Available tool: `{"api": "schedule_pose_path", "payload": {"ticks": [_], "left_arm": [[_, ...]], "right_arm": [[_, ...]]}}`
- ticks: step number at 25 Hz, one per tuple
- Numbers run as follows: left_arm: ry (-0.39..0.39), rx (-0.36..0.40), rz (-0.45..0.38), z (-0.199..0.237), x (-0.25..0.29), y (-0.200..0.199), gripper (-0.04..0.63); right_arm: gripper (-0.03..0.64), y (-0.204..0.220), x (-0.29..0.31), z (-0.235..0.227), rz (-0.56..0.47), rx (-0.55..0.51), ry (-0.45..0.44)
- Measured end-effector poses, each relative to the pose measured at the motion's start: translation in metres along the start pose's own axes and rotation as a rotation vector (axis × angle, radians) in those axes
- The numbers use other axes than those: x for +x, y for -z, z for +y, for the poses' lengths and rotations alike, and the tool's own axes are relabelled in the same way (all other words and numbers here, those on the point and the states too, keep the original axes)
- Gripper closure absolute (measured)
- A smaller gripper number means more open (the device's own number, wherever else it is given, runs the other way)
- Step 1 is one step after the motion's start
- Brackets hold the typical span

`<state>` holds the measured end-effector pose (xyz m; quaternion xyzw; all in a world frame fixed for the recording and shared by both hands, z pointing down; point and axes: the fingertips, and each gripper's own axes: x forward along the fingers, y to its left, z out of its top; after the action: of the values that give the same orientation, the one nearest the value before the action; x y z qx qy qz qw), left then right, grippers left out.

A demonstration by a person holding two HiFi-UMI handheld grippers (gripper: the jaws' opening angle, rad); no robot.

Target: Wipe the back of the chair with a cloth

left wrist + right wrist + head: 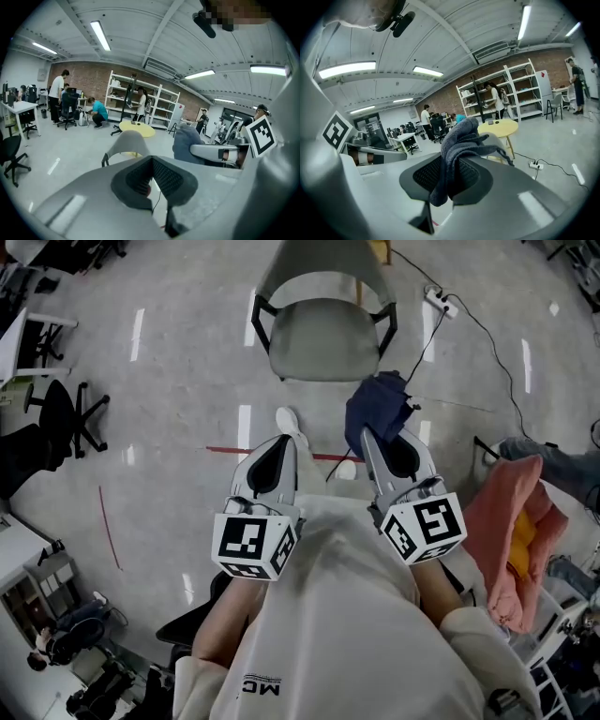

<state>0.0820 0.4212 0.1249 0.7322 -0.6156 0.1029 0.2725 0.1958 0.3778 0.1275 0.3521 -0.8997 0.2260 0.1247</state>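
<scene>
From the head view, I see the chair (323,334) standing on the floor, with the cloth (380,404) near its seat's front edge. In the left gripper view, my left gripper (152,161) is pressed together with nothing in it. In the right gripper view, my right gripper (449,173) pinches the cloth.

Two hand-held grippers are seen side by side above a grey floor (169,381). A dark blue cloth (378,407) is bunched at the tip of the right hand-held gripper (375,442). A grey chair (323,338) is set just beyond both tips, nearer the left hand-held gripper (278,448). A red floor line (234,451) is crossed beneath them.
</scene>
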Motion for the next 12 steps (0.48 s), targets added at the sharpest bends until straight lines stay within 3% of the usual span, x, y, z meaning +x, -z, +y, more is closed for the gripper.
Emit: {"api": "schedule_pose_path", "payload": {"ticks": [5,12], "left_arm": [[0.108,-0.003,0.015,0.048,0.051,-0.030,0.595],[0.210,-0.037,0.054,0.123,0.121,-0.067,0.595]], "right_arm": [[0.538,-0.014,0.076,-0.006,0.113,-0.083,-0.036],[0.538,-0.034,0.184,-0.026,0.176,-0.144,0.075]]}}
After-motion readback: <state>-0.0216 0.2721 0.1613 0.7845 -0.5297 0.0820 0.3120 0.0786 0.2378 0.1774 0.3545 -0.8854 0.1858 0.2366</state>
